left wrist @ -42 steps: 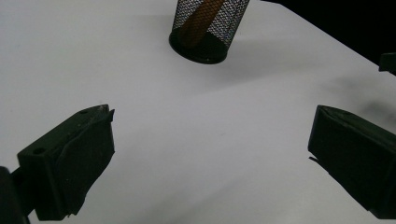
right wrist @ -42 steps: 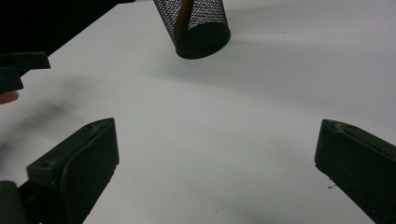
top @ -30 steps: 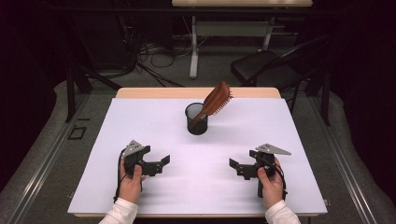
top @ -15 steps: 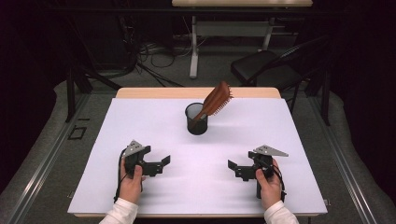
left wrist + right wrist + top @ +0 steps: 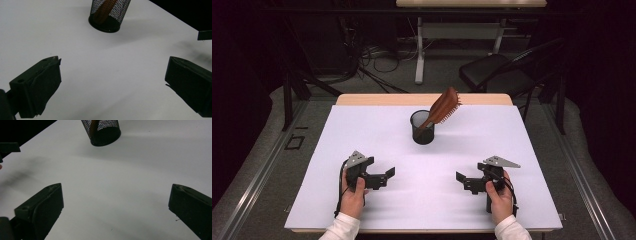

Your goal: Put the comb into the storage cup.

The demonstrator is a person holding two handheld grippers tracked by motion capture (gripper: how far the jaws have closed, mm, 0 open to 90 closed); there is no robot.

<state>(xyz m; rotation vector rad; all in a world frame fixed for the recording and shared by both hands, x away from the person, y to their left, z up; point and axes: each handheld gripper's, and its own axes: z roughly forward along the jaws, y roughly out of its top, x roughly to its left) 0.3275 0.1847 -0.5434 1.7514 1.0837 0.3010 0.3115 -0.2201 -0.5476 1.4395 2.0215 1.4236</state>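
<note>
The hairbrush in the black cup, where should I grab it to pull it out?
Grab the hairbrush by its bristly head, from above and the right. Its handle is down inside the mesh cup, so the head is the part that sticks out, and it leans up and to the right. The right gripper looks easiest.

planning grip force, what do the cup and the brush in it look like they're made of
Cup: black wire mesh, probably metal, matte; the handle shows through its holes in the left gripper view.
Brush: reddish-brown with a smooth, slightly glossy back, so lacquered wood or plastic; which one is unclear. Its bristles are too small to judge.
</note>
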